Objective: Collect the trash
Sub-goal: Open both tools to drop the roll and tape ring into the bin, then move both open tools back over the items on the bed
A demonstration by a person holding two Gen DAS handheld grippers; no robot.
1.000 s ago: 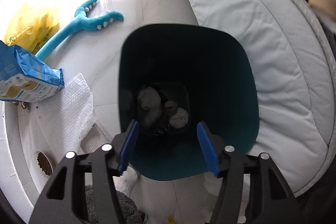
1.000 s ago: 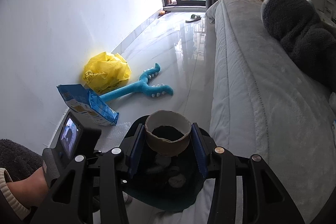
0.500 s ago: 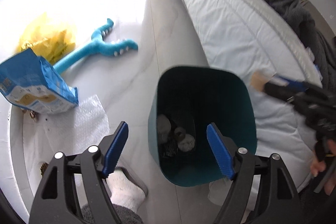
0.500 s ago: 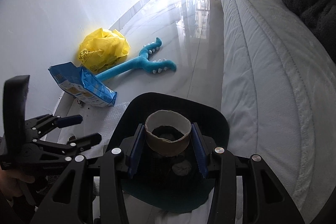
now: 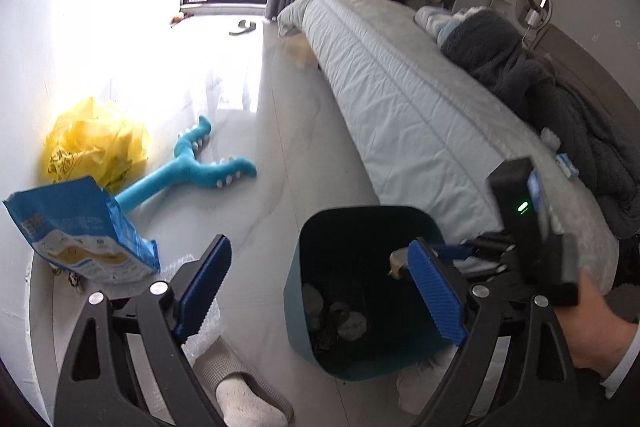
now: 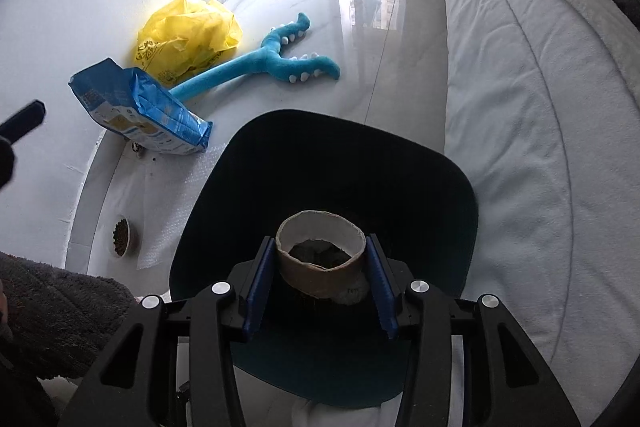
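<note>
right tongs (image 6: 321, 269) clamp cardboard roll (image 6: 320, 255), axis forward-down.

Left hand-held gripper (image 5: 320, 289) empty, its jaws just opened wide; right hand-held gripper (image 6: 320, 263) clamped, pointing steeply down.

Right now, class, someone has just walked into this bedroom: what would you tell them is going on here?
A person with a gripper in each hand is collecting trash into a dark teal bin standing on the floor beside the bed. The right gripper is clamped on a cardboard roll and holds it over the bin's mouth, not yet dropped. The left gripper is empty, its jaws having just opened wide. Crumpled trash already lies in the bin. A blue bag, a yellow plastic bag and a blue plush toy lie on the floor.
</note>
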